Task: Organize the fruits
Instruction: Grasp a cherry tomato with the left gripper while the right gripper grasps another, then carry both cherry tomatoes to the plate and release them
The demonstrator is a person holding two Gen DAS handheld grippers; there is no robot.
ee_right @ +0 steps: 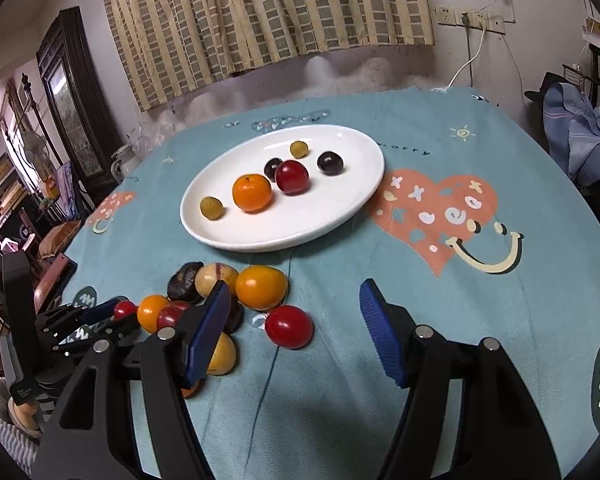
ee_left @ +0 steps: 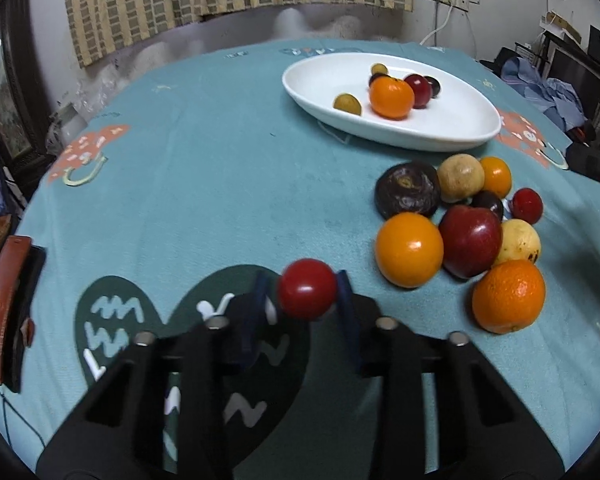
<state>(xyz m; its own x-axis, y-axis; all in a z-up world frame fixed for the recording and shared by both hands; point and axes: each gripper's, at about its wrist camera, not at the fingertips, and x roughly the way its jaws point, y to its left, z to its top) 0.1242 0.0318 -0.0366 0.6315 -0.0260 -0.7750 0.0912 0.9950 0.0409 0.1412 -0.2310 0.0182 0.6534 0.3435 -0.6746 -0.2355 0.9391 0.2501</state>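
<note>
Your left gripper [ee_left: 306, 294] clamps a small red fruit [ee_left: 307, 294] above the teal tablecloth [ee_left: 204, 168], just left of the loose fruit pile [ee_left: 460, 236] (white plate [ee_right: 340, 216] beyond). Your right gripper [ee_right: 296, 328] hangs wide apart, holding nothing.

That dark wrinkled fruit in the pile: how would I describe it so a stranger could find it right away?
Start at the white plate on the blue tablecloth. Just in front of it a pile of loose fruit lies on the cloth. The wrinkled fruit sits at the pile's plate-side edge, touching a tan fruit; it alone is dark brown and shrivelled, while its neighbours are smooth and bright.
</note>
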